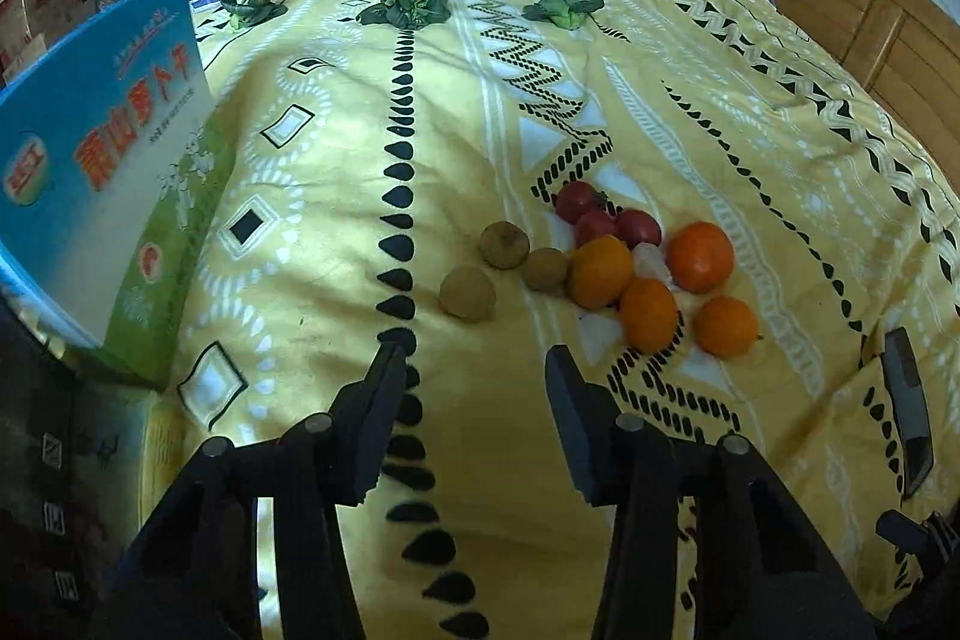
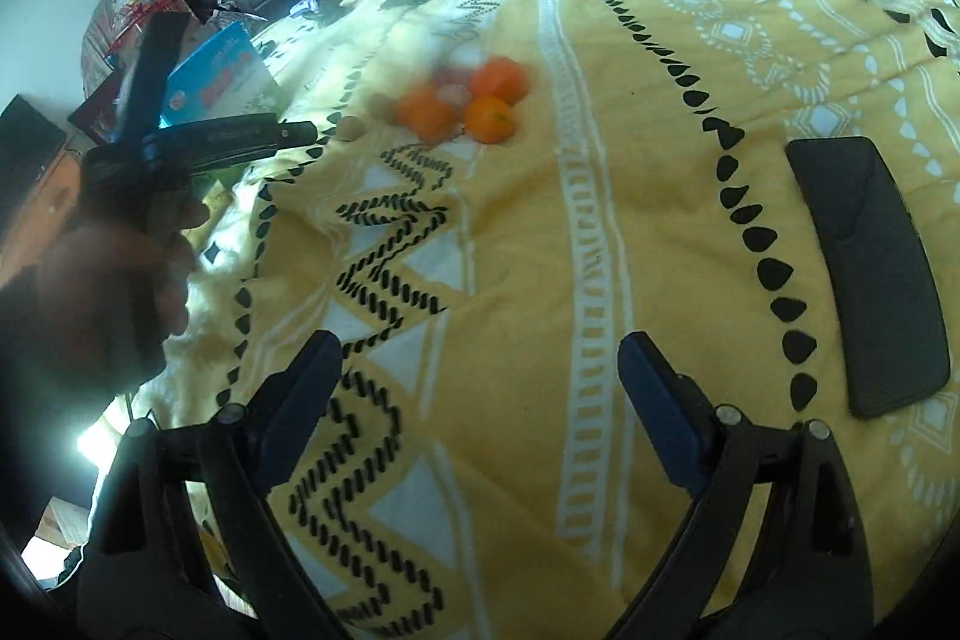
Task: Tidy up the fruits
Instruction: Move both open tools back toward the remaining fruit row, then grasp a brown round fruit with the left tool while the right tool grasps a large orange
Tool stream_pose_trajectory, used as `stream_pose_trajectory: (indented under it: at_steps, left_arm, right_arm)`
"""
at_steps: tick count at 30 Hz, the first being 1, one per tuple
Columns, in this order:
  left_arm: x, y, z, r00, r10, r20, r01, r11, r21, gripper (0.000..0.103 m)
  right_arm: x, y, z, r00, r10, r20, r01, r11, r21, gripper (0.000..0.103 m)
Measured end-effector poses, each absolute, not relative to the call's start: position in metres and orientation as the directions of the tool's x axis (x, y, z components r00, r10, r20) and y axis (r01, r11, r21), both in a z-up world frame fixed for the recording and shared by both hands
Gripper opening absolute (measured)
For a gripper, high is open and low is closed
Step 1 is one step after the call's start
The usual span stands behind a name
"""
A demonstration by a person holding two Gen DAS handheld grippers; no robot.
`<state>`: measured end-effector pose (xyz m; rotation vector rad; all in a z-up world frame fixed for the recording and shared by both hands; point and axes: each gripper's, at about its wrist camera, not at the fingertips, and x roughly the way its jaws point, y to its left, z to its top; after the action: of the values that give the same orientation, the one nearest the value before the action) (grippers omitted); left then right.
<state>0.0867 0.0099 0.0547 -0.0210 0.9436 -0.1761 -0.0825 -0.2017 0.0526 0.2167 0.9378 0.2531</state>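
1. Left black two-finger gripper (image 1: 474, 358): jaws apart, clamped on nothing, low over the yellow patterned bedspread (image 1: 690, 112), just short of the fruit.
2. Right black two-finger gripper (image 2: 480, 352): jaws apart, nothing between, well back from the fruit.
3. Clustered mid-bed: round orange mandarins (image 1: 648, 313), red tomatoes (image 1: 637, 227), dull brown round fruits (image 1: 467, 292), mostly touching.
4. Near right gripper: flat black phone case (image 2: 876, 274).

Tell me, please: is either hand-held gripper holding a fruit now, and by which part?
Nothing is held. The left hand-held gripper and the right hand-held gripper are both open and empty, short of the fruit pile.
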Motion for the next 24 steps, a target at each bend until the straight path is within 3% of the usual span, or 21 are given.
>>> stream_pose_trajectory:
  at_steps: [3, 8, 11, 12, 16, 24]
  left_arm:
    - [0.109, 0.006, 0.042, 0.562, -0.160, -0.811, 0.141, 0.985, -0.097, 0.050]
    - [0.134, 0.006, 0.023, 0.542, -0.144, -0.828, 0.131, 0.988, -0.086, 0.050]
    - [0.136, 0.003, 0.016, 0.535, -0.136, -0.834, 0.139, 0.988, -0.072, 0.036]
    - [0.134, 0.003, 0.016, 0.538, -0.141, -0.831, 0.142, 0.987, -0.075, 0.028]
    - [0.119, 0.013, 0.024, 0.534, -0.191, -0.824, 0.121, 0.981, -0.148, 0.027]
    - [0.079, 0.031, 0.049, 0.558, -0.268, -0.785, 0.099, 0.961, -0.258, 0.027]
  right_arm:
    - [-0.071, -0.203, 0.050, 0.565, 0.314, -0.763, -0.131, 0.947, 0.293, 0.092]
    - [-0.052, -0.202, 0.044, 0.545, 0.355, -0.760, -0.160, 0.933, 0.322, 0.078]
    - [-0.044, -0.200, 0.041, 0.532, 0.374, -0.760, -0.181, 0.927, 0.330, 0.068]
    - [-0.042, -0.200, 0.041, 0.530, 0.377, -0.760, -0.187, 0.925, 0.330, 0.065]
    - [-0.028, -0.199, 0.041, 0.530, 0.387, -0.754, -0.204, 0.922, 0.329, 0.054]
    - [0.037, -0.190, 0.046, 0.546, 0.371, -0.751, -0.233, 0.928, 0.290, 0.055]
